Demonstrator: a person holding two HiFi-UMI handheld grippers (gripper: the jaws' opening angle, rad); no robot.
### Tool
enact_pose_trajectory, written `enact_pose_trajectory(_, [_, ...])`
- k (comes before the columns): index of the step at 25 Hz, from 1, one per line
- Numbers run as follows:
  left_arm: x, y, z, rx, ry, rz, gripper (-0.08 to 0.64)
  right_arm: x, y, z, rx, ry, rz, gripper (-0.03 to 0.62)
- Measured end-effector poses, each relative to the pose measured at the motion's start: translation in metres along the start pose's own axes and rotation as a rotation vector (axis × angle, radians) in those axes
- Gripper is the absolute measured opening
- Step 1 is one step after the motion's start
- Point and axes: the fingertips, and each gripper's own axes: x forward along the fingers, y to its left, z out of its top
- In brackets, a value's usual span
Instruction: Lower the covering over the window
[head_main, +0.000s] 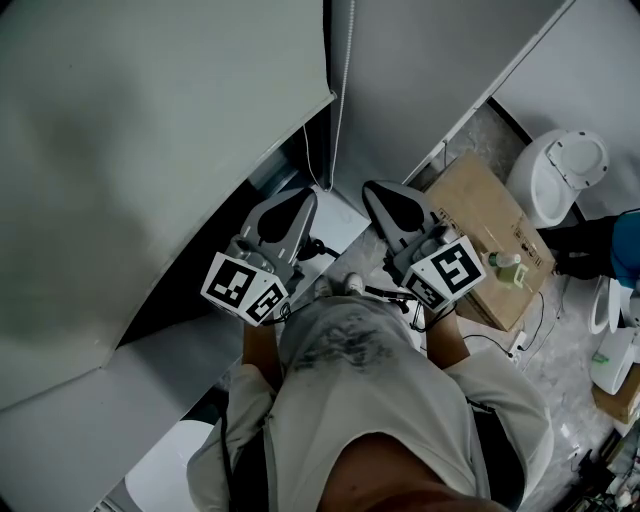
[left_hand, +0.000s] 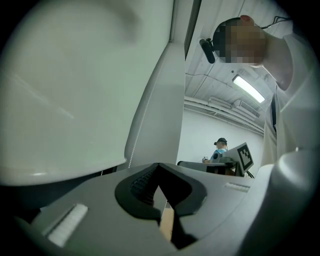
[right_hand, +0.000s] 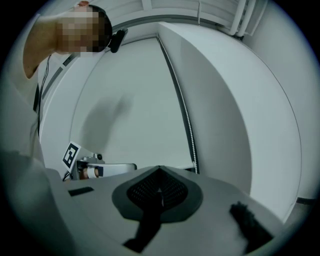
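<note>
Though overhead-only, toilet (head_main: 560, 172) beyond right gripper (head_main: 385, 195).

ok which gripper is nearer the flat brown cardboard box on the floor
Right. The right gripper is held just left of the flat brown cardboard box, its back end overlapping the box's edge in the head view. The left gripper is beyond it, by the pale roller blind.

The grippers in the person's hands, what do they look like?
The left gripper and right gripper are grey, rounded shells with black ribbed pads at the tips. Each carries a white cube with black square markers. The person wears a pale short-sleeved shirt.
</note>
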Motion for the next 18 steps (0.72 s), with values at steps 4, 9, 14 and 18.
enact_pose_trajectory(4, [-0.0001,0.0008,-0.0021,0.001,0.007,0.000,0.006,0.0006,0.0013,-0.0006,0.007,0.000,0.009,0.015])
enact_pose_trajectory(9, [0.0019,0.0001,-0.0041,-0.002,0.015,0.002,0.006,-0.0005,0.0017,0.0009,0.010,-0.002,0.016,0.015])
enact_pose_trajectory(14, [0.0028,-0.0005,-0.0081,-0.006,0.022,0.003,0.006,-0.0016,0.0013,-0.0004,0.009,-0.001,0.017,0.015])
enact_pose_trajectory(18, [0.0040,-0.0039,-0.0063,0.002,0.019,-0.007,0.006,-0.0029,0.0026,0.0043,0.015,-0.012,0.025,0.015])
